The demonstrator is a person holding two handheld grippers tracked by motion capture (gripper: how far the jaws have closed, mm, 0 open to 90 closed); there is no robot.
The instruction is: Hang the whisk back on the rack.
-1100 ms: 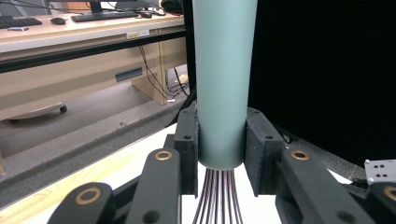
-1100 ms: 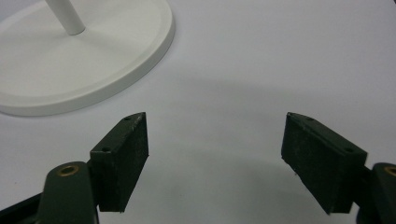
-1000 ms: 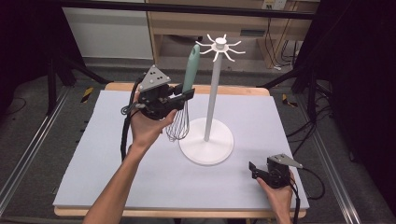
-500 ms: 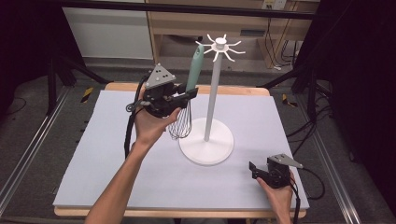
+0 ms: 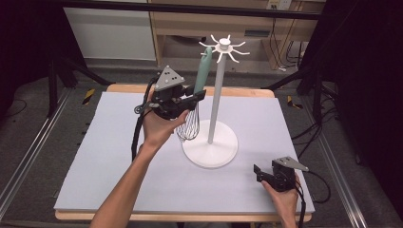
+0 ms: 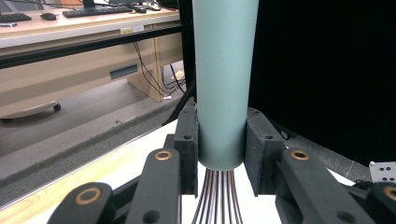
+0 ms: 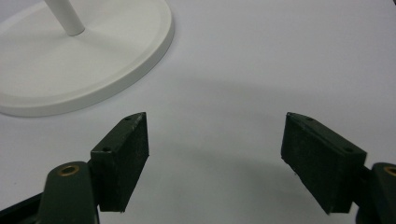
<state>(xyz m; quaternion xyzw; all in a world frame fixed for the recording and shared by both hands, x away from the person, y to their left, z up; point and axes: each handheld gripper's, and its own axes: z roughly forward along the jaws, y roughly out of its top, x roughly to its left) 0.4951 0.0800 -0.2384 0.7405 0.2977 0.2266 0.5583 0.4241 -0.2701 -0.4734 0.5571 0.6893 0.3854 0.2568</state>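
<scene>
A pale mat [image 5: 119,156] covered the wooden table [image 5: 237,91]; beyond it stood a wooden desk [image 6: 56,32] carrying keyboards [image 6: 95,10], cables [image 5: 278,47] trailing beneath, and black framing [image 5: 190,8] overhead

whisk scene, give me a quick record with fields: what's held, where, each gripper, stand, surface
held item: whisk, teal handle up, wires down
held by: left gripper, shut on the handle's lower end
whisk position: raised beside the stand's pole, handle top near the hooks
right gripper: open, empty, low over the mat near the stand's base
stand: white hook stand, upright, hooks bare
surface: grey mat on the table
</scene>
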